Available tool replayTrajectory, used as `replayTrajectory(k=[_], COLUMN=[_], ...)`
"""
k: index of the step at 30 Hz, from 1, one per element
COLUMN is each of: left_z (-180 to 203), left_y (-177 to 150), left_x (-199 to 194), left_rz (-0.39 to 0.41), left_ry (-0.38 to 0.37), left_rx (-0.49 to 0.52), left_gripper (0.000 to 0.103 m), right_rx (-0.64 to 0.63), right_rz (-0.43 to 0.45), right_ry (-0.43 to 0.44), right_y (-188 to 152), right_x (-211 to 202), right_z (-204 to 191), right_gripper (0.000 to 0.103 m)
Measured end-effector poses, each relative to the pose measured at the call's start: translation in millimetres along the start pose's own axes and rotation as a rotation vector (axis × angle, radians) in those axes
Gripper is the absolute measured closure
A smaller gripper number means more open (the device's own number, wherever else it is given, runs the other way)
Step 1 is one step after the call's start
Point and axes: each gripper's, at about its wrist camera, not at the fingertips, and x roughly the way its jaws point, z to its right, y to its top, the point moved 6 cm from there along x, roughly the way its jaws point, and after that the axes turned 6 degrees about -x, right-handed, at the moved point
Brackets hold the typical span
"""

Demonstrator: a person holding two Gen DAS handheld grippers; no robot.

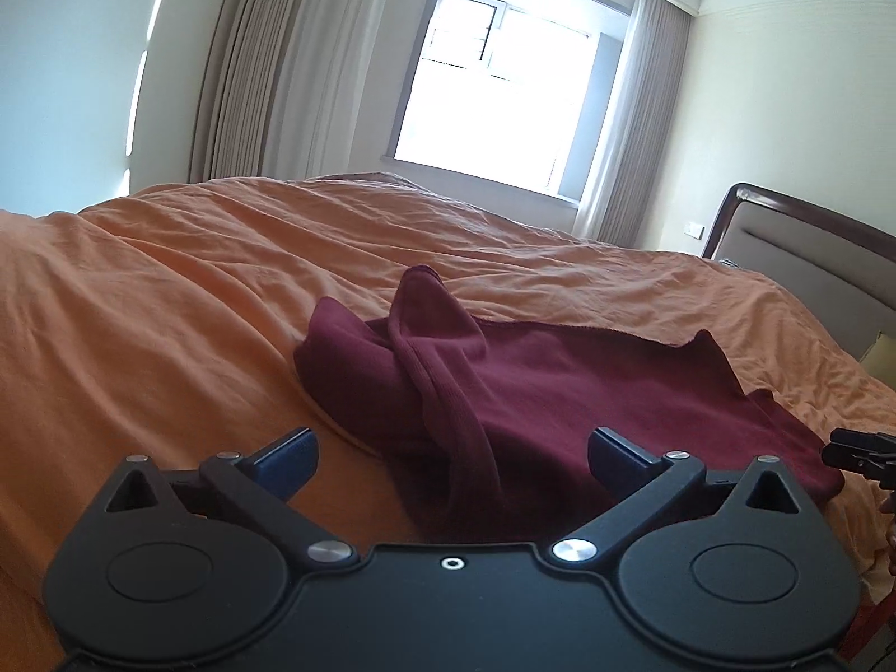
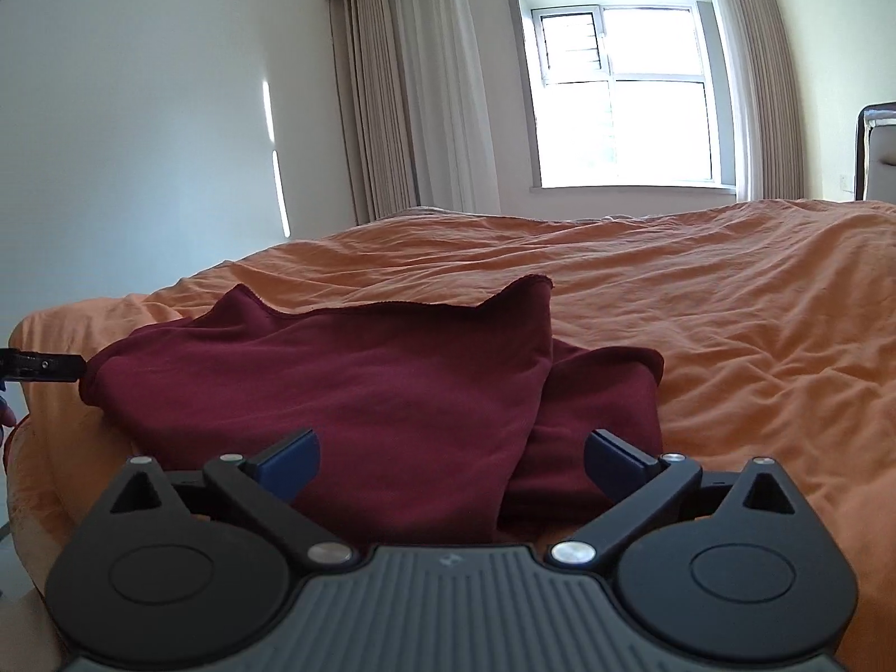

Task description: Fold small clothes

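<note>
Left gripper [image 1: 452,462]: we see the jaws spread wide, gripping nothing, low over the near edge of the cloth.
Right gripper [image 2: 451,462]: we see the jaws spread wide, also gripping nothing, over the near edge of the cloth.
Cloth [image 1: 504,386]: dark red, crumpled, lying on the bed near its front edge. In the left view we see a ribbed fold running toward the gripper; in the right view [image 2: 347,375] a flat layer overlaps a second layer at the right.
Bed [image 1: 168,302]: we see a wrinkled orange cover over the whole surface; the cloth lies directly on it.
Headboard [image 1: 806,263]: padded, dark wood frame, at the right end of the bed.
Wall [image 2: 140,140]: plain white, with narrow strips of light.
Curtains [image 2: 403,101]: beige, drawn to both sides of the window.
Window [image 2: 621,95]: bright, on the far wall beyond the bed.
</note>
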Motion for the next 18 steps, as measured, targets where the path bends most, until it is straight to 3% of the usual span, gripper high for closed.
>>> replayTrajectory(k=[1,3,5,7,9,11,13,14,18], left_z=[2.2,4.3,4.3,1.7,-0.2,-0.7,0.1,-0.2,1.4], left_y=[-4.0,-12.6,-18.7,-20.0,-22.2,-22.6,-21.5,-19.8,-3.3], left_x=[-0.1,0.0,1.3,1.6,1.6,2.0,1.6,2.2,-3.4], left_rz=[0.001,-0.01,-0.036,-0.035,-0.043,-0.056,-0.056,-0.062,-0.04], left_ry=[-0.004,-0.003,-0.007,-0.004,-0.008,-0.014,-0.02,-0.023,-0.033], left_rx=[0.012,0.028,0.016,0.003,0.005,0.012,0.028,0.033,0.038], left_gripper=[0.001,0.001,0.004,0.018,0.045,0.063,0.073,0.088,0.094], right_rx=[0.025,0.066,0.096,0.13,0.157,0.167,0.174,0.171,0.145], right_rz=[-0.002,-0.011,-0.016,-0.004,0.006,0.008,0.017,0.029,0.064], right_ry=[0.01,0.013,0.003,-0.024,-0.032,-0.056,-0.064,-0.068,-0.085], right_y=[-3.6,-9.9,-15.2,-16.8,-16.6,-16.8,-15.5,-13.9,-3.6], right_x=[-0.4,-0.2,0.8,-0.2,-1.3,-2.1,-3.9,-6.3,-18.9], right_z=[-1.2,-1.7,-0.2,3.6,7.7,12.3,14.4,14.2,10.3], right_gripper=[0.002,0.016,0.036,0.051,0.061,0.085,0.09,0.092,0.093])
